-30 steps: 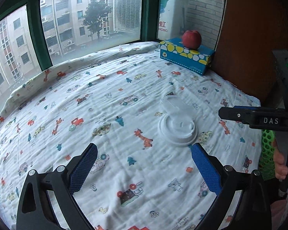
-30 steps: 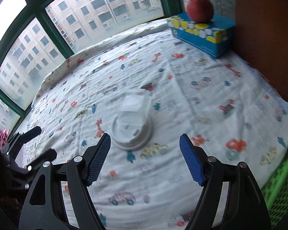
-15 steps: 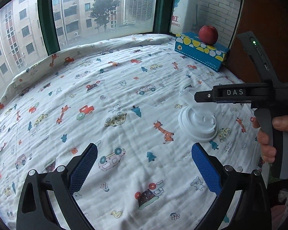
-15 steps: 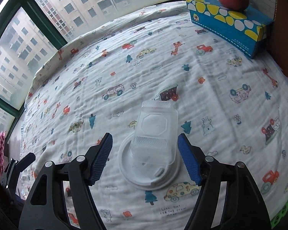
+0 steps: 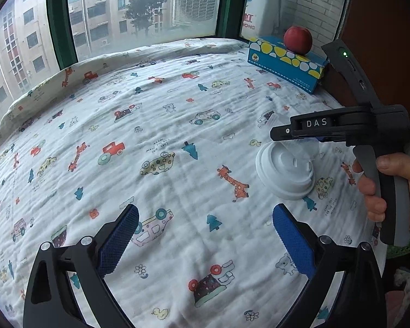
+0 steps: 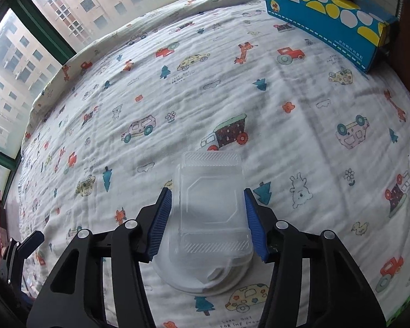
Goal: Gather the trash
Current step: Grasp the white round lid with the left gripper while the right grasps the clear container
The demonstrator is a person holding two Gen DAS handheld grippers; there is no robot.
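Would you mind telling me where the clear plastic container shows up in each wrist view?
Left wrist: clear plastic container at right of centre, mostly hidden behind the right gripper, above the white cup lid.
Right wrist: low centre, between the closing right gripper's pads.
Shared landmark: blue tissue box, upper right.

Colour notes. My right gripper: black frame, blue ribbed pads. My left gripper: same black frame, blue meshed pads. Clear plastic box, see-through, faintly milky, with hatched bands at its ends. Cup lid: plain white. Cloth: white, printed with small cartoons, namely orange giraffes, teal trees, red tractors, yellow spotted cars, dark polka-dot trucks. Tissue box: blue with yellow and white ovals and a white dashed line. Apple: red. Window frame: dark green.
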